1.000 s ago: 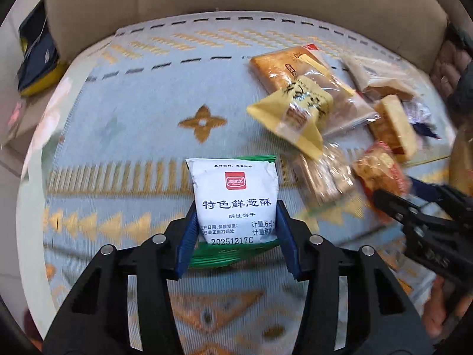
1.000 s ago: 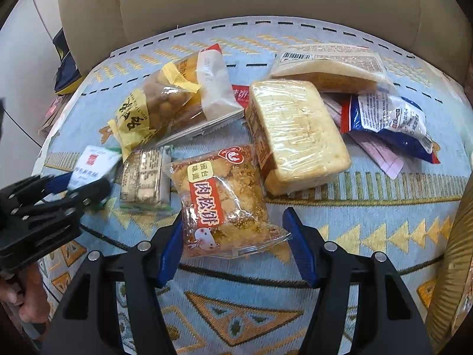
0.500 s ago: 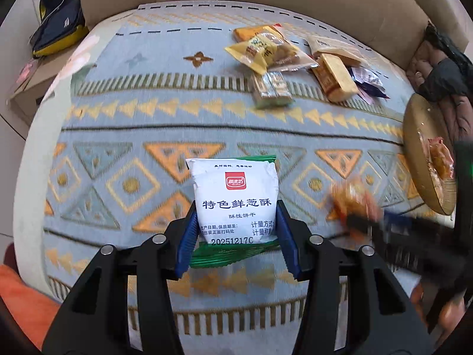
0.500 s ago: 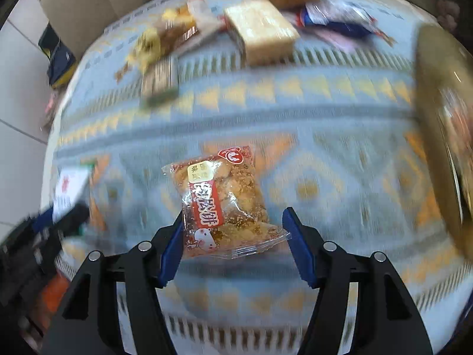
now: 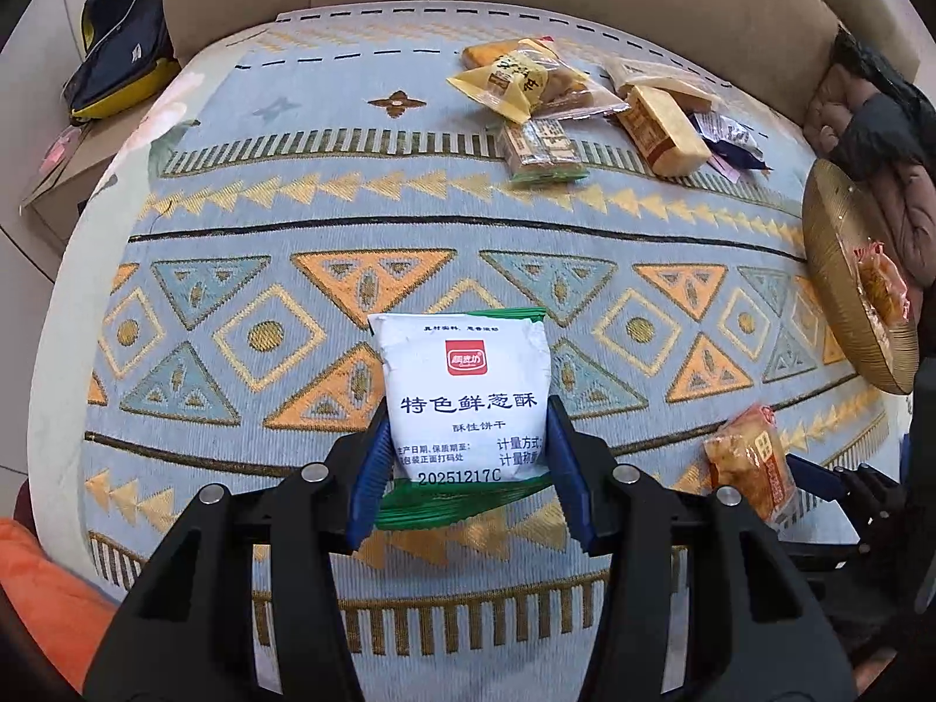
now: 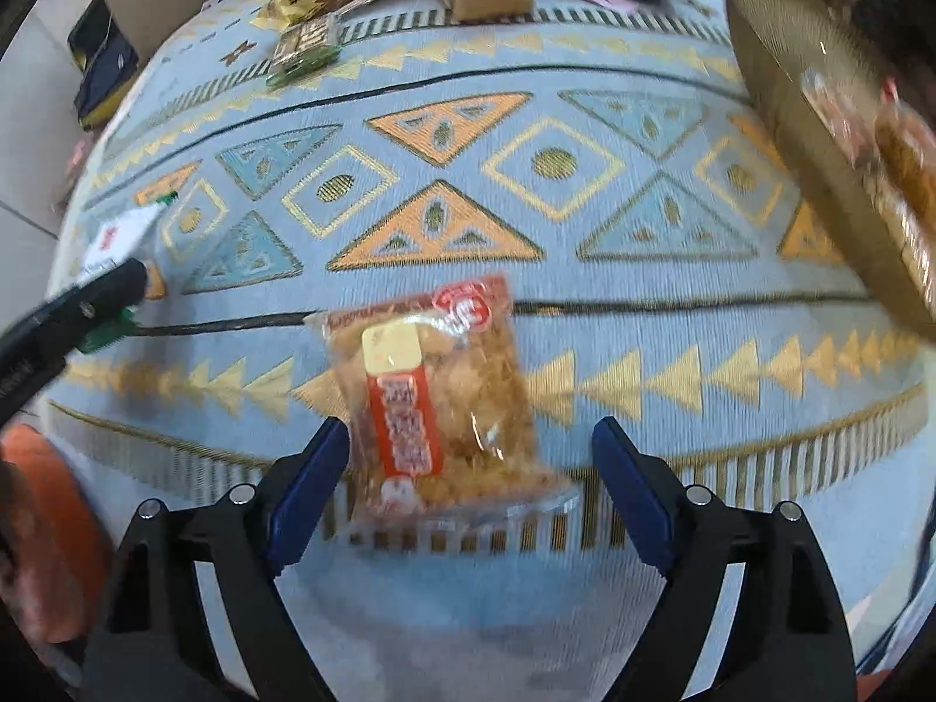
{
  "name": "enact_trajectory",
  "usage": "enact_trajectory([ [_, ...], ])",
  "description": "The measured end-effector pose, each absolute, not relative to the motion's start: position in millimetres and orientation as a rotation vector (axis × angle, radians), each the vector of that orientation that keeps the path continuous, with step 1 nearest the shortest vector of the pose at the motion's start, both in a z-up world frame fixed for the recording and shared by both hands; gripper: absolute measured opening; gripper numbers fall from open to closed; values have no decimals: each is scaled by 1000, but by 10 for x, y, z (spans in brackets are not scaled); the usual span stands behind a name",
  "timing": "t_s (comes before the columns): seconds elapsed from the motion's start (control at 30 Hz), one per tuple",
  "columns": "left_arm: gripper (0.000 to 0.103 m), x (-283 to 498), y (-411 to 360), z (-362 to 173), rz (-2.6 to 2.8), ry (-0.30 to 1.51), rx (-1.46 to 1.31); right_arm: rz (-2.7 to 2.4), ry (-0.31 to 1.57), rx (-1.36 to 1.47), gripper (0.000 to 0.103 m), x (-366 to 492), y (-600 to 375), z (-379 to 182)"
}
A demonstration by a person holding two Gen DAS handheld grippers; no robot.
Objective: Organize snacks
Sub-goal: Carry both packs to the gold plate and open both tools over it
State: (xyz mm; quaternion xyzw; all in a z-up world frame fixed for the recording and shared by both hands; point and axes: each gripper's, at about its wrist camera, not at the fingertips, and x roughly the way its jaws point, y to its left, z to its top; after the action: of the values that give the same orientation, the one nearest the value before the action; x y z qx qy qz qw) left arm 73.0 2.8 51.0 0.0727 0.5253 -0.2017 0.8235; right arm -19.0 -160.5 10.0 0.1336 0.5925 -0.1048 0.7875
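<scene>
Left gripper (image 5: 465,462) clamps the white biscuit packet (image 5: 465,392) above the patterned cloth (image 5: 245,245). Right gripper (image 6: 468,471) — jaws just opening, pads clear of the orange snack packet (image 6: 436,398) between them. Only the left view shows the golden tray (image 5: 848,269) sharply, right of the cloth — blurred in the other.

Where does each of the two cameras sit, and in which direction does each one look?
Left wrist: on the left gripper, looking steeply down at the patterned cloth; its blue pads press on a white snack pack.
Right wrist: on the right gripper, looking steeply down; its jaws have just been opening, with an orange snack pack loose between them.
Shared: the cloth, the far snack pile, the golden basket, both packs and each other's gripper.
</scene>
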Motion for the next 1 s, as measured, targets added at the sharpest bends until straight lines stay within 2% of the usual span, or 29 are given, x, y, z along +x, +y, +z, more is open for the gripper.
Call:
enact_trajectory([
  [0.03,50,727,15,505,-423,1110,168,-236,1272,261,79,-168,-1559,88],
  [0.07,50,722,-2,498,-421,1103,183,-241,1265,236,71,-154,-1519,93],
  [0.1,50,713,-18,495,-425,1101,190,-234,1246,201,56,-156,-1455,123],
  [0.17,50,688,-46,509,-440,1094,194,-222,1227,135,51,-146,-1329,170],
  [0.27,50,608,-106,599,-470,1068,199,-209,1211,104,50,-199,-1278,231],
  [0.43,50,431,-402,947,-552,996,203,-256,1085,283,50,-360,-1723,732],
  [0.7,50,173,-1531,1573,-809,905,148,-498,845,487,50,-668,-2948,1624],
  [0.9,50,139,-2328,1709,-906,893,151,-605,773,555,50,-933,-3661,1867],
  [0.93,53,154,-2406,1703,-910,894,153,-611,773,564,50,-945,-3726,1862],
  [0.97,60,182,-2479,1694,-909,896,156,-610,776,577,52,-929,-3787,1838],
  [1.0,77,217,-2532,1670,-906,908,158,-599,782,595,55,-905,-3862,1795],
])
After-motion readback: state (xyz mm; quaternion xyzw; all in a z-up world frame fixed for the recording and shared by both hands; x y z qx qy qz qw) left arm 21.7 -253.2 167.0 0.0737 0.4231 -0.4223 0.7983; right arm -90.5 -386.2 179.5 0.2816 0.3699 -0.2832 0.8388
